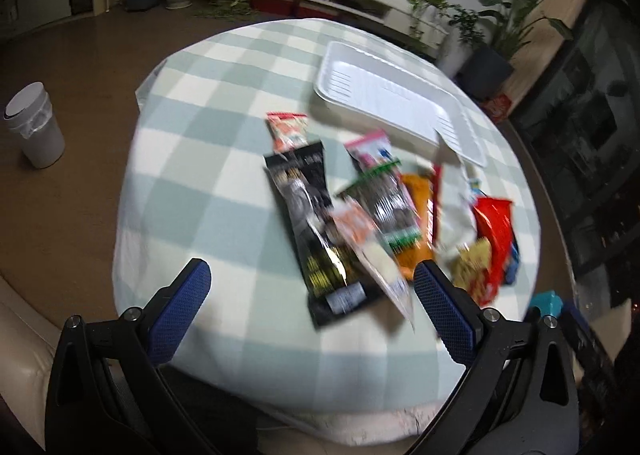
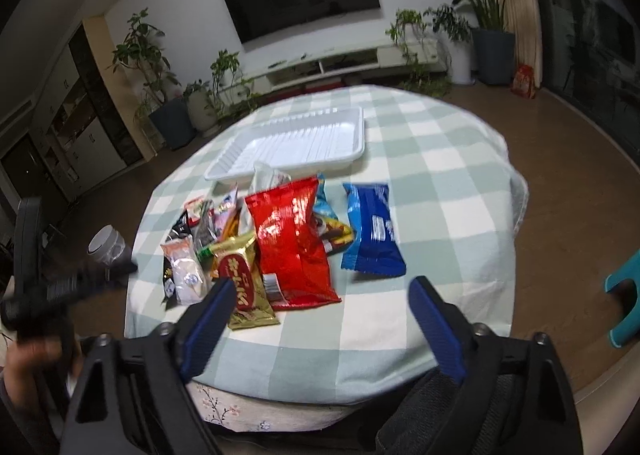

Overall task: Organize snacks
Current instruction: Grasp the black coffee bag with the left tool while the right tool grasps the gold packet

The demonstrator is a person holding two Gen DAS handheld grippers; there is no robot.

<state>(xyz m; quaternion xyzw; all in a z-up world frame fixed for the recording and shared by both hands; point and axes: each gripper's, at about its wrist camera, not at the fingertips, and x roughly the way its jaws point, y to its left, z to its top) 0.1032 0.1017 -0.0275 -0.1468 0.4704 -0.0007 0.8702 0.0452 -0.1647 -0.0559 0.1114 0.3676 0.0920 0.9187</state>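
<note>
A pile of snack packets lies on the checked tablecloth (image 1: 208, 183). A long black packet (image 1: 312, 227) lies just ahead of my left gripper (image 1: 312, 279), which is open and empty above the near table edge. A white tray (image 1: 380, 107) stands empty behind the pile; it also shows in the right wrist view (image 2: 296, 143). My right gripper (image 2: 322, 295) is open and empty, above the near edge. Ahead of it lie a red bag (image 2: 290, 243), a blue packet (image 2: 372, 231) and a gold packet (image 2: 242, 287).
A white bin (image 1: 34, 125) stands on the floor to the left. A teal stool (image 2: 624, 295) is at the right. Potted plants (image 2: 168, 95) and a TV unit (image 2: 332, 63) line the far wall. The other gripper's handle (image 2: 36, 287) shows at the left.
</note>
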